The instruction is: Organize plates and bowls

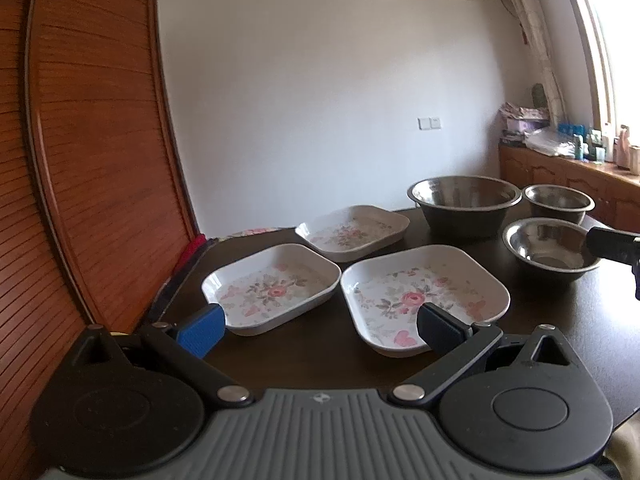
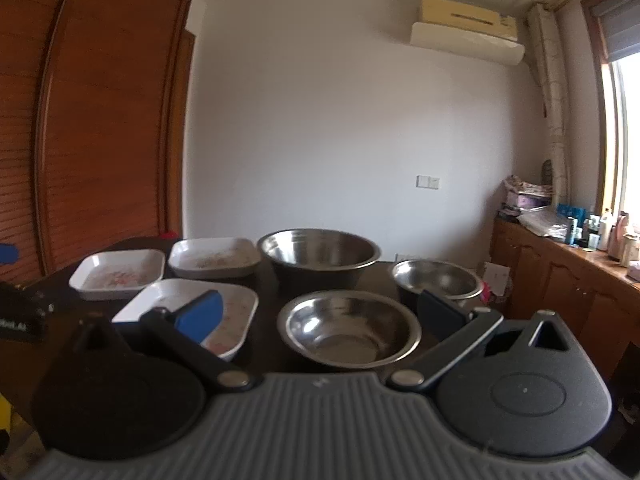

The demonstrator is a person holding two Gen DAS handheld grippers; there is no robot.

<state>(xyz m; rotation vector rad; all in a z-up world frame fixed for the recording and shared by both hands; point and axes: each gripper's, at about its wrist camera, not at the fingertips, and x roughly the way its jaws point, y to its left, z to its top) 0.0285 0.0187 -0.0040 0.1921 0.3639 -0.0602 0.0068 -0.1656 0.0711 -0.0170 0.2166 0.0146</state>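
Observation:
Three white square plates with pink flowers lie on the dark table (image 1: 304,360): a near left plate (image 1: 272,286), a near right plate (image 1: 424,292) and a far plate (image 1: 354,232). Three steel bowls stand to their right: a large bowl (image 1: 464,202), a small far bowl (image 1: 558,202) and a small near bowl (image 1: 550,248). My left gripper (image 1: 320,326) is open and empty, above the table in front of the two near plates. My right gripper (image 2: 320,314) is open and empty, with the small near bowl (image 2: 350,328) between its fingers' lines of sight.
A wooden slatted door (image 1: 92,152) stands close on the left. A white wall (image 1: 320,100) is behind the table. A wooden counter with bottles and clutter (image 2: 580,248) runs along the right under a window. The right gripper's body shows at the right edge of the left wrist view.

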